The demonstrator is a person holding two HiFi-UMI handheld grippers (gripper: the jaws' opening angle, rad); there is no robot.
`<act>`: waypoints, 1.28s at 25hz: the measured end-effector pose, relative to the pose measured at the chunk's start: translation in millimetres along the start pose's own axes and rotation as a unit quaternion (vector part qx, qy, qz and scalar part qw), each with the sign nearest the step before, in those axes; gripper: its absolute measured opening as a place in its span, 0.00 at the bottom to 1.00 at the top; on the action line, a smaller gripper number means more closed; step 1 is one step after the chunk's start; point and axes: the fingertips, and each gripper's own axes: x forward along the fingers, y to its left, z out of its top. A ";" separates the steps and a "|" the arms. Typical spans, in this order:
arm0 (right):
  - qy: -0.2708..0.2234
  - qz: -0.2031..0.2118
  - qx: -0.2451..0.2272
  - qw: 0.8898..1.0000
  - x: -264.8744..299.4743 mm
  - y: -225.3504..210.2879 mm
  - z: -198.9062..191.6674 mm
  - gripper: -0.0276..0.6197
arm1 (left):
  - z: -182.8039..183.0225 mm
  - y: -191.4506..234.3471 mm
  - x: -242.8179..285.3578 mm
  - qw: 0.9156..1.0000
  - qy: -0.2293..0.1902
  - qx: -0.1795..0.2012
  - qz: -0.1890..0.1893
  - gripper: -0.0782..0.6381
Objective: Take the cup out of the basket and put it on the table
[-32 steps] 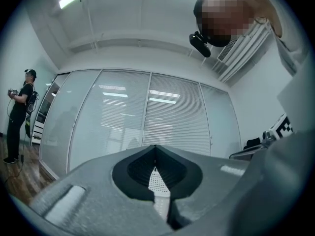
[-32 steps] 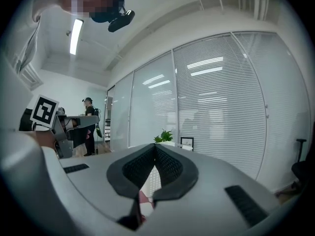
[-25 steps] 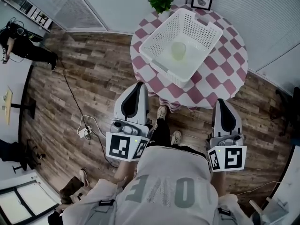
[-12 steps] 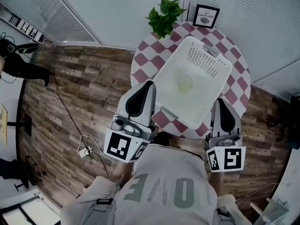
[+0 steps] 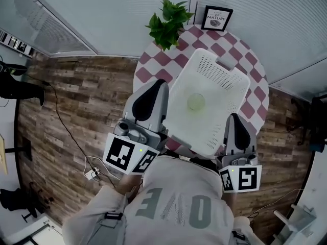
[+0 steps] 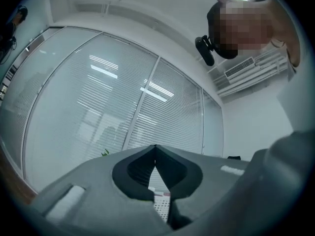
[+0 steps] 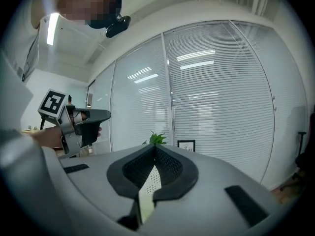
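The approach step: the pale cup (image 5: 195,101) sits mid-floor in the white basket (image 5: 218,65). The left gripper (image 5: 157,84) and right gripper (image 5: 236,118) flank its near side, jaws clenched empty. Next, one must open above the cup.

Checkered round table (image 5: 149,69) bears a white basket (image 5: 231,81), plant (image 5: 166,24), framed picture (image 5: 216,18).

Below me the cup (image 5: 195,102) stands upright on the floor of the basket, about at its middle and clear of all four walls. It is pale, translucent and greenish, and I cannot tell what it contains. The basket (image 5: 225,70) is white perforated plastic, rectangular and open-topped. It rests on the round table (image 5: 153,68) with the red-and-white checked top, covering its middle and near side.
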 end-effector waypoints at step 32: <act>-0.003 0.013 0.062 0.998 -7.0 -81.5 -21.2 0.06 | -280.6 -19.0 83.2 0.850 0.522 0.046 -0.053 0.48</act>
